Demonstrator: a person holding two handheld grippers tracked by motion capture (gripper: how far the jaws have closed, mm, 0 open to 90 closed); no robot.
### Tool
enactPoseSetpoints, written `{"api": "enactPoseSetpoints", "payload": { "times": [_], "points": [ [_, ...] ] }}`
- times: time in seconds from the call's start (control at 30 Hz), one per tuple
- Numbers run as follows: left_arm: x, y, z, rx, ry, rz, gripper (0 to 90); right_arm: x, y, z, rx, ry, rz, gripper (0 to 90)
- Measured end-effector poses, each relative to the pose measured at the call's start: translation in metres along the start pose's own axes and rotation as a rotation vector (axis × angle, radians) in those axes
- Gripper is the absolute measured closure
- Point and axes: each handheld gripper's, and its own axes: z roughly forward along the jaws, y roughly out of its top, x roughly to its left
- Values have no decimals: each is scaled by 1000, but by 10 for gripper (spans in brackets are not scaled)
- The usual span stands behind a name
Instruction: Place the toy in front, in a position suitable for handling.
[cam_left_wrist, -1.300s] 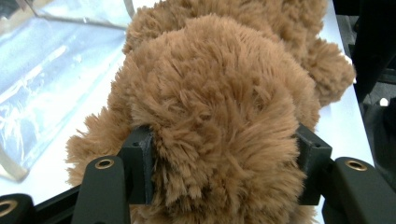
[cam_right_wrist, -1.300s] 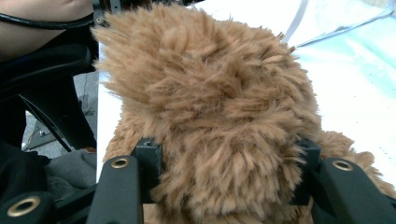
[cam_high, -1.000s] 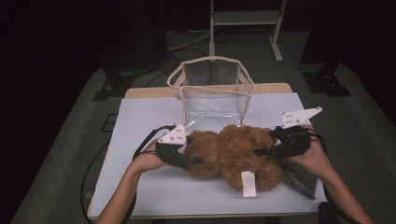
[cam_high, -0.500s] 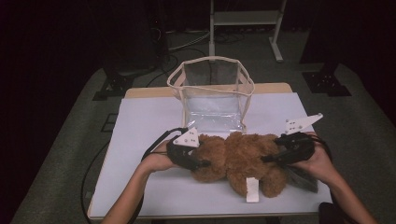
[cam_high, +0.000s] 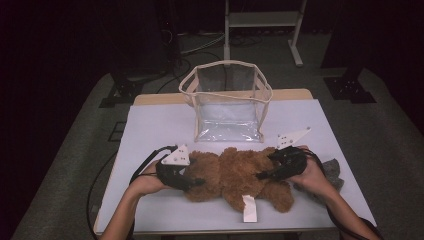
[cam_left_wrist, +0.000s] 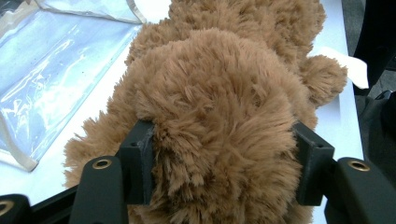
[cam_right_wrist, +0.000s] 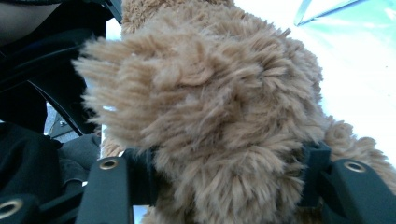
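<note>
A brown plush teddy bear (cam_high: 235, 175) lies across the front of the white table (cam_high: 160, 130), a white tag (cam_high: 248, 209) hanging off its near side. My left gripper (cam_high: 192, 179) is shut on the bear's left end; in the left gripper view the fur (cam_left_wrist: 219, 107) bulges between both jaws. My right gripper (cam_high: 265, 173) is shut on the bear's right end, and its view has plush (cam_right_wrist: 210, 116) pressed between the jaws. A clear plastic bag (cam_high: 227, 102) with beige trim stands open just behind the bear.
A grey cloth-like object (cam_high: 327, 175) lies at the table's right front edge under my right hand. Black cables trail from both grippers off the front. A metal stand (cam_high: 260, 20) stands on the dark floor beyond the table.
Both grippers have carried the bear a little away from the front edge, toward the clear bag, and the bear now lies stretched out more flatly between them.
</note>
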Motion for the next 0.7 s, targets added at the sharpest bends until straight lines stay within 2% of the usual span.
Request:
{"api": "enactPoseSetpoints", "payload": {
  "times": [0.17,0.3,0.5,0.7],
  "points": [
    [-1,1,0,1,7,3,309,-1,-4,-3,2,7,0,296],
    [-1,2,-2,-10,14,6,272,-1,-5,-6,6,13,-1,261],
    [0,0,-12,-58,21,-18,235,-2,-5,-16,4,20,13,254],
    [1,-1,-19,-94,41,-20,175,-2,0,-39,-15,1,27,256]
  ]
}}
